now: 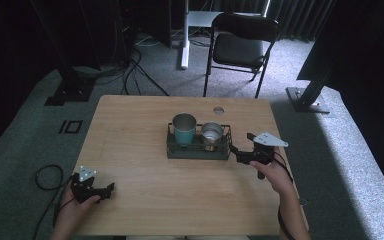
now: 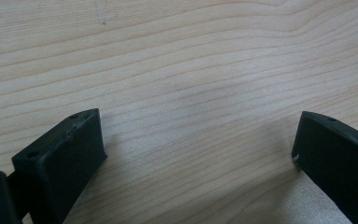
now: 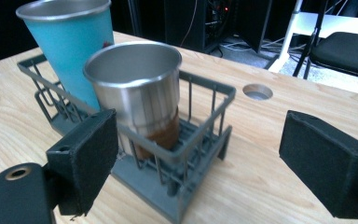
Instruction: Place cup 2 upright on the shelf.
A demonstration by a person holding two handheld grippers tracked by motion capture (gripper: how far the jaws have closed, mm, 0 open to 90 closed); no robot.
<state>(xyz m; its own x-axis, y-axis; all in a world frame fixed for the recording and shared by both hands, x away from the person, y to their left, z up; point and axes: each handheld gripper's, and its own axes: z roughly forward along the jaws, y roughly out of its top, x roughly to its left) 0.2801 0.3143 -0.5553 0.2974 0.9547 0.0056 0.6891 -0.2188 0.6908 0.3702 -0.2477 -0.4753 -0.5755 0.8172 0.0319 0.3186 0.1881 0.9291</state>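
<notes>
The right hand-held gripper (image 1: 239,153), jaws wide and empty, sits just right of the wire rack (image 1: 198,150) at frame centre, lined up on the steel cup (image 3: 137,88); the left hand-held gripper (image 1: 106,191) waits open, lower left.

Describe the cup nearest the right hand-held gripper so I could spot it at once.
On the wooden table stands a dark wire rack holding two cups. The steel cup is the one at the rack's right end. It is bare silver and shorter than the teal cup beside it.

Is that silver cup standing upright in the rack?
Upright: the silver cup stands in the rack, rim up, beside the teal cup.
</notes>
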